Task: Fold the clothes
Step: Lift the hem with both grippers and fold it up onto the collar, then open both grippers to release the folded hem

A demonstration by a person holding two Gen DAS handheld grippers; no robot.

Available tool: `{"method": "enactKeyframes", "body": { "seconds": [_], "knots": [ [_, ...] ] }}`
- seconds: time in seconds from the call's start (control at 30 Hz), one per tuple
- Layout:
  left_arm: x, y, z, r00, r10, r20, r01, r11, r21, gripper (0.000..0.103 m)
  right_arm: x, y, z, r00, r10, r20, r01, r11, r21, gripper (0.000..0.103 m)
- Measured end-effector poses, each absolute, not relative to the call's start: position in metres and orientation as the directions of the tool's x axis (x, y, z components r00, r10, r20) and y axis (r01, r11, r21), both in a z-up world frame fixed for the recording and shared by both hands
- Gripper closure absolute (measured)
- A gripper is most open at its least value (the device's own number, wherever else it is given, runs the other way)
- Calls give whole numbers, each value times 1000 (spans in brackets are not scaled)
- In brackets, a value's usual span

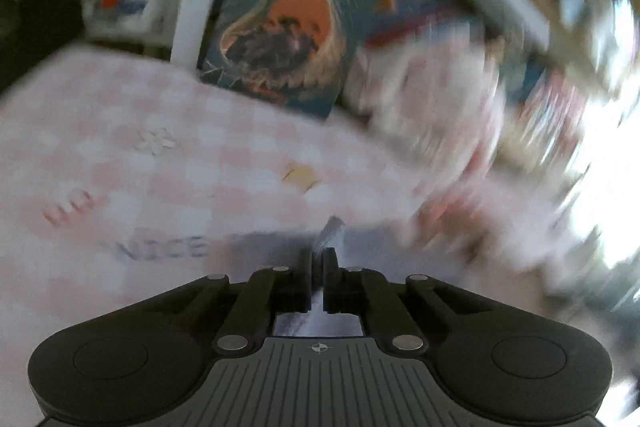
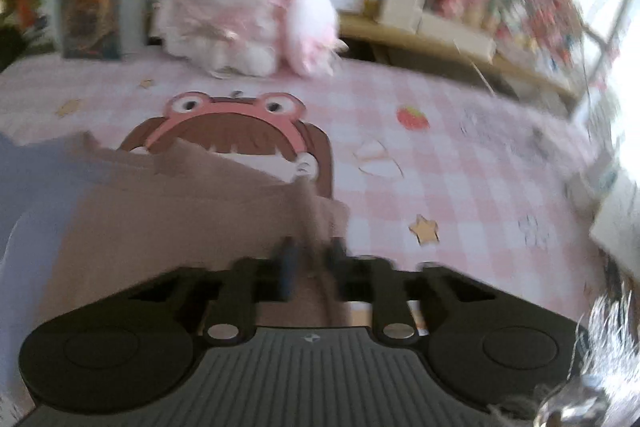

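Fingers (image 2: 286,267) pinch brown cloth (image 2: 180,219); plush toy (image 2: 248,3) beyond.

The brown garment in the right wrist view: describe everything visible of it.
The dull pinkish-brown cloth garment looks soft, matte and plain. It lies rumpled on the pink-and-white checked cover, hiding the lower part of a cartoon frog-hat face print. One edge rises in a ridge into the right gripper, whose black jaws are shut on it. A pale lilac fabric adjoins it on the left.
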State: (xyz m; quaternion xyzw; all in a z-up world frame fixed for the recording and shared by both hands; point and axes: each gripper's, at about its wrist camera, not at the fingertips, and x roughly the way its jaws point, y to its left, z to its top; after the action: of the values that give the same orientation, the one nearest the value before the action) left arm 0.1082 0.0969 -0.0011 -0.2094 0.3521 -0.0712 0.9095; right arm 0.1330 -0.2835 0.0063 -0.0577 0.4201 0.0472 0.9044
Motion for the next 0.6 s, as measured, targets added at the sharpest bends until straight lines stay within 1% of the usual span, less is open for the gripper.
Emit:
{"method": "enactKeyframes", "body": {
  "seconds": [0.03,0.07,0.13,0.23,0.33,0.43,0.47,0.5,0.53,0.57,0.6],
  "knots": [
    [107,101,2,754,-288,-591,-22,888,-460,100,135,-288,9,642,40,-766,-109,993,-39,97],
    [107,103,2,756,-283,-590,-27,888,-460,100,134,-292,14,651,55,-757,-103,995,-16,97],
    [113,99,-8,731,-232,-641,-38,925,-377,100,134,-299,17,658,64,-750,-88,996,8,98],
    [122,94,-29,691,-187,-698,-37,955,-293,98,144,-299,2,615,53,-787,-77,997,7,97],
    [123,95,-33,700,-190,-689,-51,948,-313,94,147,-298,-5,625,55,-779,-61,998,21,96],
    [121,103,-35,705,-209,-678,-57,936,-347,93,147,-301,-4,621,65,-781,-49,998,44,95],
    [121,105,-35,705,-215,-676,-62,931,-361,92,147,-302,-4,622,59,-781,-44,998,40,92],
    [120,106,-33,704,-217,-676,-72,925,-372,92,147,-303,-3,624,53,-780,-39,999,37,85],
    [120,107,-31,702,-220,-677,-82,920,-384,89,146,-304,-2,631,39,-775,-22,999,32,75],
    [118,108,-28,707,-209,-675,-97,918,-386,87,144,-306,-1,638,28,-769,-3,999,33,69],
    [114,107,-23,721,-180,-669,-118,920,-374,75,140,-309,2,649,32,-760,12,999,52,62]
  ]
}}
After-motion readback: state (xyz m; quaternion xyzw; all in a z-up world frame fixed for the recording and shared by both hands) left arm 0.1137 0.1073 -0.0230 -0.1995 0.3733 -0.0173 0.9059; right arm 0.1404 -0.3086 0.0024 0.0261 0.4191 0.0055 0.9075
